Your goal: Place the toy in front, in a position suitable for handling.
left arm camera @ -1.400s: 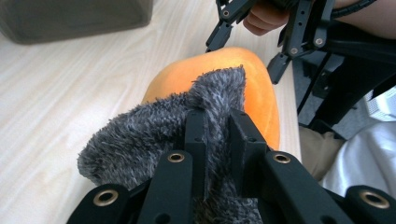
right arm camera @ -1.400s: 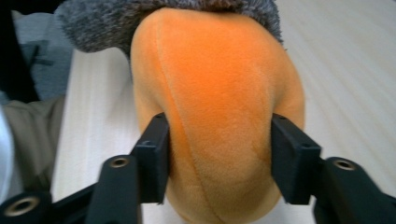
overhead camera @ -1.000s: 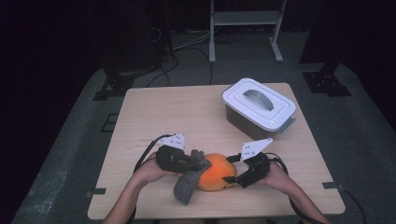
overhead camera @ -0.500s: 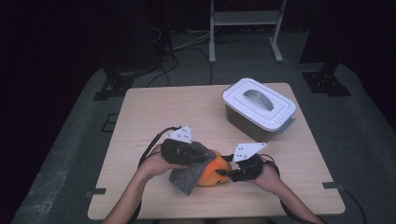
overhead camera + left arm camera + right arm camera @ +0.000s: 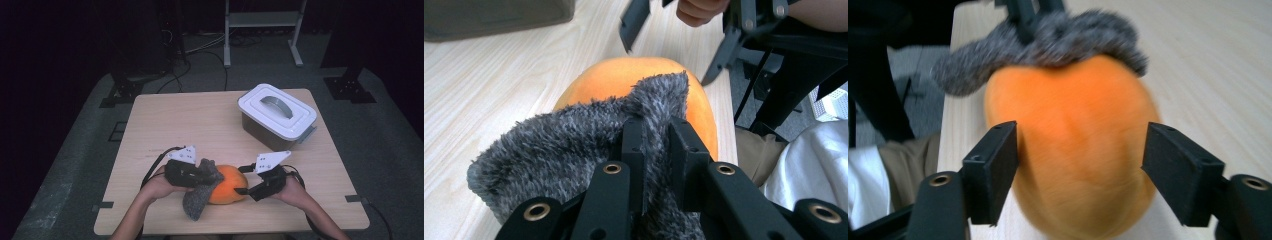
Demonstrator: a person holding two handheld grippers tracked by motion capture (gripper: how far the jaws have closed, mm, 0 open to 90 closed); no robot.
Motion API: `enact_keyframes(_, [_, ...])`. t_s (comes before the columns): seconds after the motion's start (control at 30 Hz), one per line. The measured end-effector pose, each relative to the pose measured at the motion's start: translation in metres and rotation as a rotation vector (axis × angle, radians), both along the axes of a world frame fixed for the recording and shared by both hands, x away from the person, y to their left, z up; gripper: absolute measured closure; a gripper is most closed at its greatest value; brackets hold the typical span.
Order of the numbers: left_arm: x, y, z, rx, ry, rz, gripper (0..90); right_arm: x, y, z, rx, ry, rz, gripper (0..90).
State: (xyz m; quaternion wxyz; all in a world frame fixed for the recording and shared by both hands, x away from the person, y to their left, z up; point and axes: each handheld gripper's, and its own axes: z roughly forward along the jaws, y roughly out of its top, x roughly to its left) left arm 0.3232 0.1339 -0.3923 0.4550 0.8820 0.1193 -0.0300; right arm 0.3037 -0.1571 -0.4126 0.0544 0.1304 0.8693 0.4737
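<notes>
An orange fruit [image 5: 229,187] lies on the wooden table [image 5: 190,120] near its front edge. A grey fuzzy cloth [image 5: 196,201] drapes over the fruit's left end. My left gripper [image 5: 207,175] is shut on it, and in the left gripper view the cloth [image 5: 564,135] is pinched between the jaws of my left gripper [image 5: 655,127], with the fruit [image 5: 624,80] just beyond. My right gripper [image 5: 243,181] straddles the fruit's right end. Its jaws have just been opening. In the right gripper view my right gripper [image 5: 1080,150] has the fruit [image 5: 1078,115] between its jaws, with the pads close beside it and not pressing.
A white lidded box [image 5: 277,112] with a grey handle stands at the table's back right. A metal stand [image 5: 260,20] and cables are on the floor behind. Both hands work close to the table's front edge.
My left gripper lifted a little with the cloth half a second ago and has come back down toward the front edge. My right gripper has stayed at the fruit's right end.
</notes>
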Motion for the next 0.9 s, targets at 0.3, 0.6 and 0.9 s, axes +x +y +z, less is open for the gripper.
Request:
enact_keyframes(0.3, [0.004,-0.002,0.005,0.000,-0.019,0.017,78.1,0.010,0.012,-0.017,-0.012,0.093,-0.016,21.9])
enact_keyframes(0.6, [0.013,-0.004,0.017,0.002,-0.050,0.053,78.2,0.009,0.014,-0.006,-0.046,-0.054,-0.053,50.6])
enact_keyframes(0.9, [0.017,-0.006,0.007,0.006,-0.036,0.046,78.4,0.010,0.013,-0.009,-0.070,-0.101,-0.031,50.4])
